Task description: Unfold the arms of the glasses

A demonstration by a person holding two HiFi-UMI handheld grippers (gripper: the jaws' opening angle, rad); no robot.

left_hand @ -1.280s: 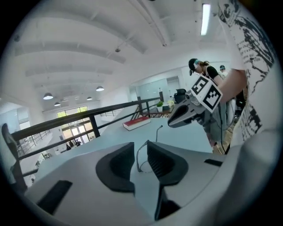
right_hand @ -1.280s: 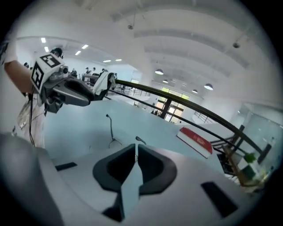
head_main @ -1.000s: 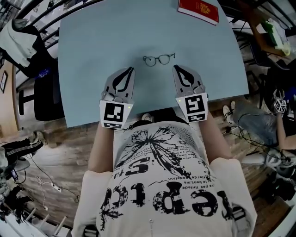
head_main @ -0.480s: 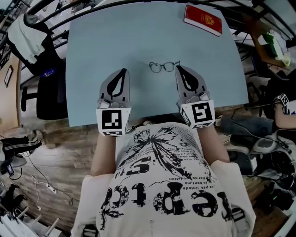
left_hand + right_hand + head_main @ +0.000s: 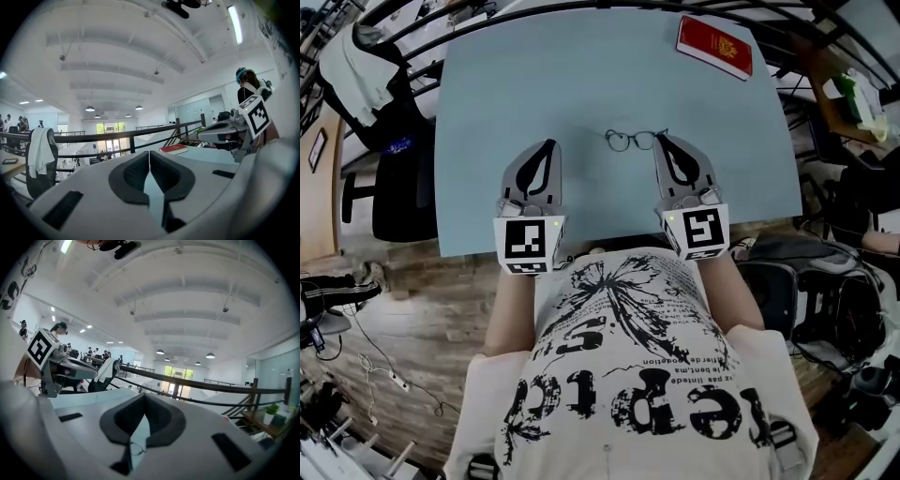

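Thin dark-rimmed glasses (image 5: 634, 140) lie on the pale blue table (image 5: 506, 103), lenses side by side. My right gripper (image 5: 660, 137) is shut and empty, its tip just right of the glasses in the head view; whether it touches them I cannot tell. In the right gripper view (image 5: 144, 394) a bit of the glasses (image 5: 136, 447) shows low between the jaws. My left gripper (image 5: 549, 142) is shut and empty, well left of the glasses. Its own view (image 5: 149, 152) looks level across the table and does not show the glasses.
A red book (image 5: 713, 45) lies at the table's far right corner, also seen as a red book (image 5: 173, 149) in the left gripper view. A chair with a white garment (image 5: 366, 70) stands left of the table. A dark railing (image 5: 211, 390) runs beyond it.
Both grippers have lifted and reached a little farther over the table. The left one has straightened. The right tip now sits closer to the glasses, which have not moved on the table.
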